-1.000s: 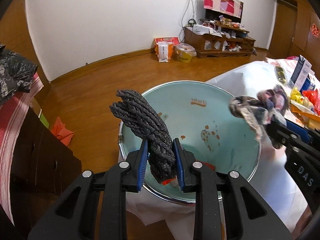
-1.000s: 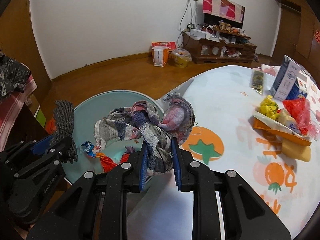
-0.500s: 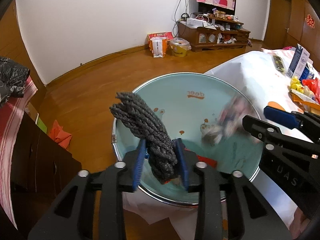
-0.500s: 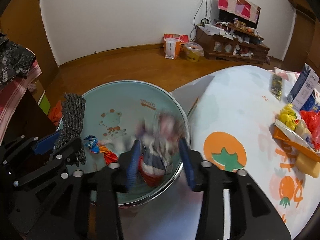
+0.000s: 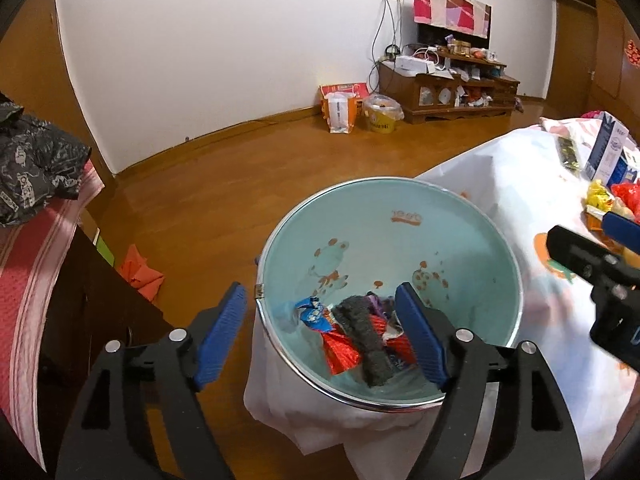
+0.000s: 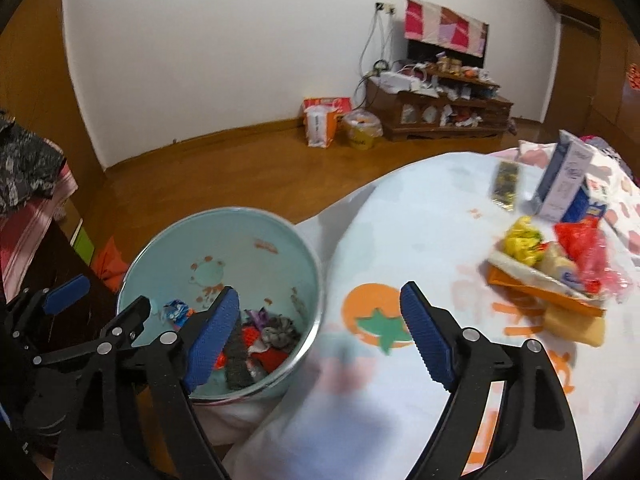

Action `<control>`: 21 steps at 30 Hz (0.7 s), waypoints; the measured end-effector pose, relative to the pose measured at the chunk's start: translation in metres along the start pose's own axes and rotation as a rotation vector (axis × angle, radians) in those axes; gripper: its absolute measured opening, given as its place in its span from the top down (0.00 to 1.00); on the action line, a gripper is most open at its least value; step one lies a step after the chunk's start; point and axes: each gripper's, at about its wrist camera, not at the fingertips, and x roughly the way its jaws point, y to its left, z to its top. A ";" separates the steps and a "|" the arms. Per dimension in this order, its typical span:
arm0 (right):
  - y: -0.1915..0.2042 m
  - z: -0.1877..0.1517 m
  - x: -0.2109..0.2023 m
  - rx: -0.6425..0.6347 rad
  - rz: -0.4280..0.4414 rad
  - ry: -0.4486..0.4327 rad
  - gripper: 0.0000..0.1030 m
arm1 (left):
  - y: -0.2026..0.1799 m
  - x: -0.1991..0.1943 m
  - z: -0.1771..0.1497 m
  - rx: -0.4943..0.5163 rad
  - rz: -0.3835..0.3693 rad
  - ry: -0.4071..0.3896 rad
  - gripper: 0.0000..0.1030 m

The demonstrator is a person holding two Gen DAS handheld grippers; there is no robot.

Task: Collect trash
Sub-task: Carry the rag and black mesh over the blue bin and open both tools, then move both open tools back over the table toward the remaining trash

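A pale blue trash bin (image 5: pixel 400 204) with a metal rim stands beside the table; it also shows in the right wrist view (image 6: pixel 224 232). At its bottom lie a dark grey knitted cloth (image 5: pixel 366 344), red and blue wrappers (image 5: pixel 340 354) and a plaid cloth (image 6: pixel 280 330). My left gripper (image 5: pixel 320 336) is open and empty above the bin's near rim. My right gripper (image 6: pixel 320 336) is open and empty over the table edge, just right of the bin. On the table sit an orange tray with yellow and red wrappers (image 6: pixel 552 264).
The table (image 6: pixel 420 220) has a white cloth with orange fruit prints. A blue-white carton (image 6: pixel 564 180) and a dark packet (image 6: pixel 506 180) stand at its far side. A dark cabinet (image 5: pixel 80 312) is at the left. Bags (image 5: pixel 340 110) and a low shelf (image 5: pixel 448 88) stand by the far wall.
Both grippers opened. The grey knitted cloth dropped from my left gripper and the plaid cloth from my right gripper into the bin. My right gripper moved right, toward the table.
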 end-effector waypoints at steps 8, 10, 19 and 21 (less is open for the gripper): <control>-0.049 -0.015 -0.032 0.065 -0.101 -0.042 0.21 | -0.021 -0.010 -0.001 0.011 -0.021 0.001 0.26; -0.073 -0.023 -0.042 0.110 -0.145 -0.054 0.21 | -0.035 -0.012 -0.001 0.029 -0.034 0.003 0.26; -0.174 -0.065 -0.070 0.278 -0.286 -0.040 0.30 | -0.101 -0.021 -0.005 0.142 -0.119 -0.007 0.26; -0.194 -0.074 -0.077 0.303 -0.305 -0.042 0.30 | -0.120 -0.022 -0.004 0.183 -0.139 -0.010 0.26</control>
